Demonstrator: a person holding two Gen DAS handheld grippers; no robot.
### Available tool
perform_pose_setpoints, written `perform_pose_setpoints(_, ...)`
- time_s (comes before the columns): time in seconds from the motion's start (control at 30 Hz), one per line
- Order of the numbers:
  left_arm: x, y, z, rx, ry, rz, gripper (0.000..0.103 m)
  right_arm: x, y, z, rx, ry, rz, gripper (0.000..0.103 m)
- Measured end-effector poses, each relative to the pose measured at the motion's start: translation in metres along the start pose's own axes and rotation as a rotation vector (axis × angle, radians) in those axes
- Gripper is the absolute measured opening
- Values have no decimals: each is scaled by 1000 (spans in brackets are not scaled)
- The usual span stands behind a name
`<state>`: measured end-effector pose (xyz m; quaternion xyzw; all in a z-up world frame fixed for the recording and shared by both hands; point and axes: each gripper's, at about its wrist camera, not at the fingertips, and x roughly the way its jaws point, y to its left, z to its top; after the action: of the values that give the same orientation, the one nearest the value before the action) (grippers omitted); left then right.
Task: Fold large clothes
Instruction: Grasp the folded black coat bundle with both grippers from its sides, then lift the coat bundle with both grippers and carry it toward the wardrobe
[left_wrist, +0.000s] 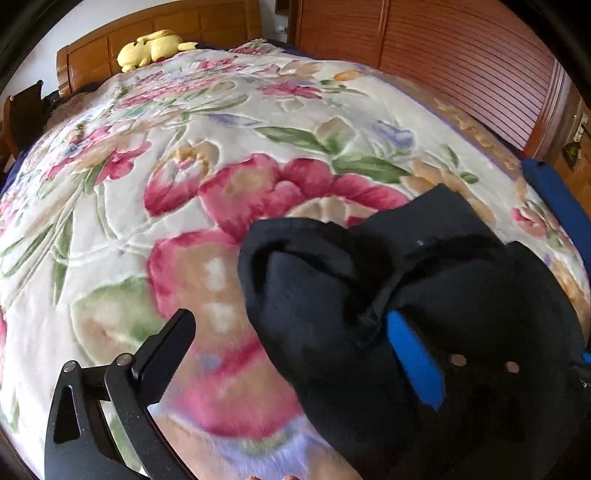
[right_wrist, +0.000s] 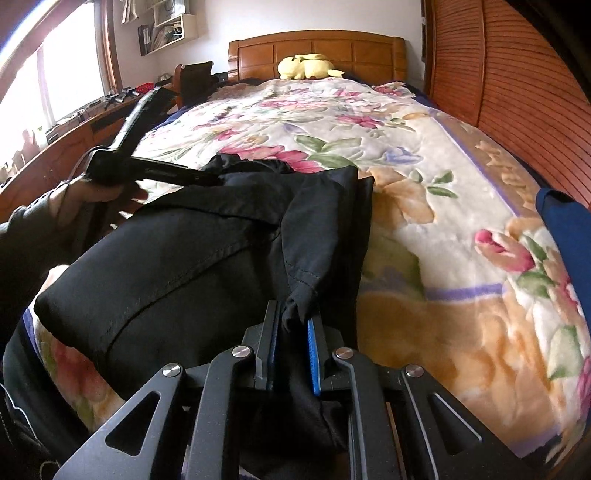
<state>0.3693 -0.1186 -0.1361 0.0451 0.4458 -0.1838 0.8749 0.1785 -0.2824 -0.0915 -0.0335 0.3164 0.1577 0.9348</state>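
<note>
your right tool (right_wrist: 291, 325) pinches a corner of the black garment (right_wrist: 192, 251); your left tool (left_wrist: 291, 325) is spread wide with cloth draped over one finger. garment sits bunched on the bed (right_wrist: 443, 221) ahead of both tools, so folding looks barely started.

The bed (right_wrist: 321, 48) is carrying a floral blanket (right_wrist: 424, 206), a yellow plush toy (right_wrist: 306, 66) is lying up by the headboard, and the black garment (right_wrist: 207, 243) is draping over the near end.
</note>
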Motion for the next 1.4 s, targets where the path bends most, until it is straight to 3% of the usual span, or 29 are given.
perform_pose_setpoints(0.23,10,6,5,-44,25,-55,103,-13,4,-3,18,-13,-41,22)
perform_pose_setpoints(0.4,3,9,7,-51,33,-54,103,-38,-1,-10,55,-37,-92,51)
perform_pose_setpoints(0.47,-4,11,9,-51,20,-53,103,-50,-3,-17,76,-44,-98,54)
perform_pose_setpoints(0.7,-30,21,17,-59,-65,-53,103,-74,-3,-40,66,-7,-122,55)
perform_pose_setpoints(0.97,-8,25,22,-38,-22,16,103,-59,0,-43,100,32,-65,55)
perform_pose_setpoints(1.13,3,27,23,-28,-5,17,102,-48,6,-45,116,48,-39,55)
perform_pose_setpoints(1.2,4,24,22,-11,-13,10,92,-46,5,-46,127,42,-30,55)
perform_pose_setpoints(1.33,4,14,20,22,-19,-36,55,-42,4,-48,150,37,5,55)
perform_pose_setpoints(1.4,4,9,19,45,-19,-31,47,-39,5,-49,158,40,22,55)
